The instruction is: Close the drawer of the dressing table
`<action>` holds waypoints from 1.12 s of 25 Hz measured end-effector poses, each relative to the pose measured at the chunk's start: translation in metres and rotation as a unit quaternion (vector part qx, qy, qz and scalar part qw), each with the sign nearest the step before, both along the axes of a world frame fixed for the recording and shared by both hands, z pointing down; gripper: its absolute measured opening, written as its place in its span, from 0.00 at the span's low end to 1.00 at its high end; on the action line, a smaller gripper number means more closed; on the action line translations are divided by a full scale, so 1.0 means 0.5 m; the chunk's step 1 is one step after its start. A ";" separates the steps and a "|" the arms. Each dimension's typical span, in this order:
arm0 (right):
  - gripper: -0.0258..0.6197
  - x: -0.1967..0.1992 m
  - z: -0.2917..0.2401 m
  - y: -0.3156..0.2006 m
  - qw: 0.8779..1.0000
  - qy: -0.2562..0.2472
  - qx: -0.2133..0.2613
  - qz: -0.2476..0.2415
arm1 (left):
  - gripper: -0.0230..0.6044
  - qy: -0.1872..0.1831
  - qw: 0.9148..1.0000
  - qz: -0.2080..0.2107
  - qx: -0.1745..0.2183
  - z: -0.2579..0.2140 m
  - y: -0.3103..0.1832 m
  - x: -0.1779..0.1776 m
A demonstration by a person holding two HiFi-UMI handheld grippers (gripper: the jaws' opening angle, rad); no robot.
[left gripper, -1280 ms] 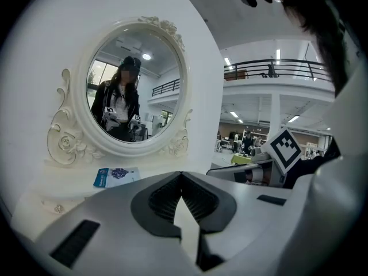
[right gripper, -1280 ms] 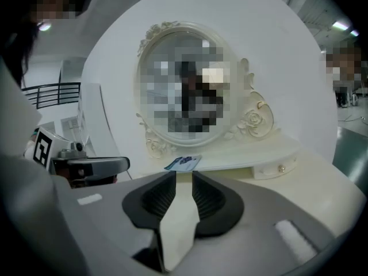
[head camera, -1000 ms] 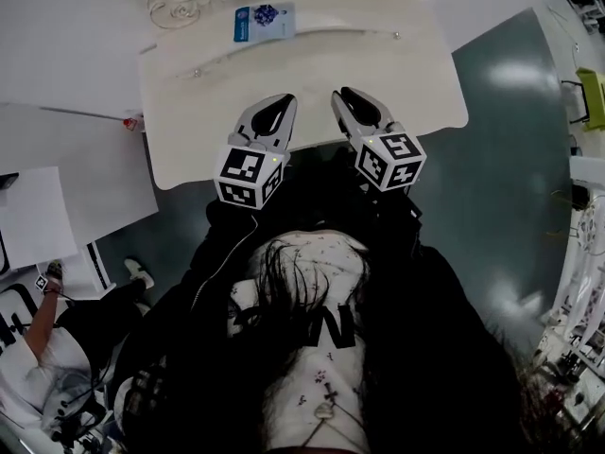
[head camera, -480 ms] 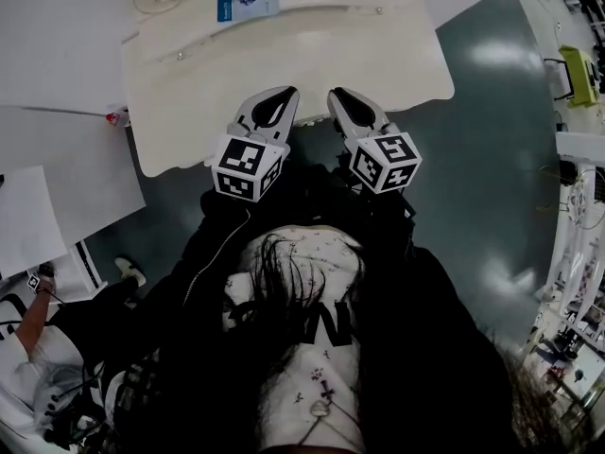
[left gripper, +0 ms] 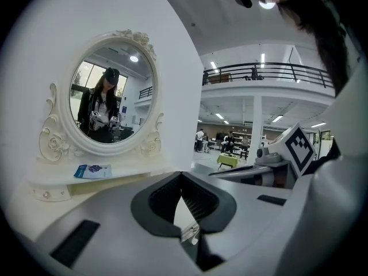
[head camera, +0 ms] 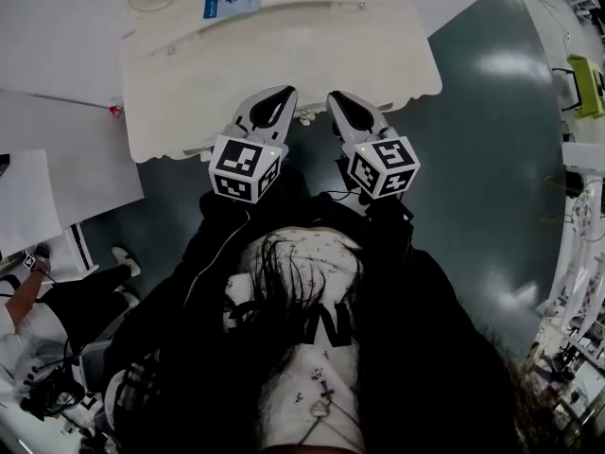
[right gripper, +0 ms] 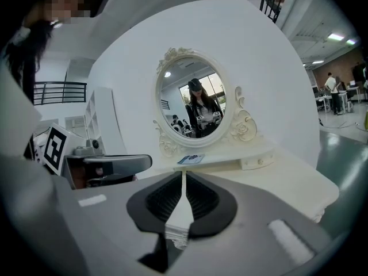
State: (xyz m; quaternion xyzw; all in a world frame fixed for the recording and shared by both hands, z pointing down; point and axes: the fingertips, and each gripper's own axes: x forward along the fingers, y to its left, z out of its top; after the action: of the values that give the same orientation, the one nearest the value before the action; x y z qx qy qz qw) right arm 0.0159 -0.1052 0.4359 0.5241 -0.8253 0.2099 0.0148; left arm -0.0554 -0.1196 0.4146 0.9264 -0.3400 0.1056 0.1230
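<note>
Far left: white sheets (head camera: 24, 201) lie beside the dressing table; a seated person (head camera: 38, 324) shows in the lower corner of the head view.
Dressing table (head camera: 378, 60): cream top with a curved front edge, and I look steeply down on it. A blue leaflet (head camera: 232, 0) lies on the raised back shelf, under the oval mirror (left gripper: 112, 94).
Left gripper (head camera: 286, 94): it sits over the table's front edge and points toward the mirror. In its own view the jaw tips meet, with only a wedge of gap lower down between the ribbed pads (left gripper: 164, 203). Nothing is clamped.
Drawer (head camera: 203, 144): I see it only as a thin pale strip under the front lip, left of the left gripper. Its small knob (head camera: 304, 118) shows between the two grippers, just below their tips. The same knob glints low in the left gripper view, behind the jaws and not gripped. I cannot tell how far the drawer stands out.
Right gripper (head camera: 337, 96): just beside the left one, level with it and aimed the same way. Its jaws are closing; a narrow slit remains at the tips, showing only tabletop and the carved front edge.
Right: dark green floor (head camera: 492, 168), with a yellow-green chair (head camera: 591, 83) at the margin.
</note>
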 end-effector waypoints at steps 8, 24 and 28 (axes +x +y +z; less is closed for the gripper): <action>0.09 0.075 0.002 0.093 1.000 0.001 0.008 -0.020 | 0.04 -0.012 1.000 -0.019 -0.008 0.014 0.101 0.080; 0.09 0.018 0.041 0.276 0.993 -0.012 -0.003 -0.120 | 0.04 -0.024 0.995 -0.096 -0.015 0.043 0.298 0.055; 0.09 0.011 0.039 0.311 0.991 -0.010 -0.002 -0.134 | 0.04 -0.020 0.995 -0.102 -0.011 0.040 0.335 0.055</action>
State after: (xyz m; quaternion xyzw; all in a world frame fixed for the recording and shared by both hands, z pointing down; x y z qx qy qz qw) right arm 0.0215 0.0502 0.4556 0.4064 -0.8877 0.2133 0.0360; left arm -0.0278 0.0481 0.4348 0.8833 -0.4335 0.1153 0.1364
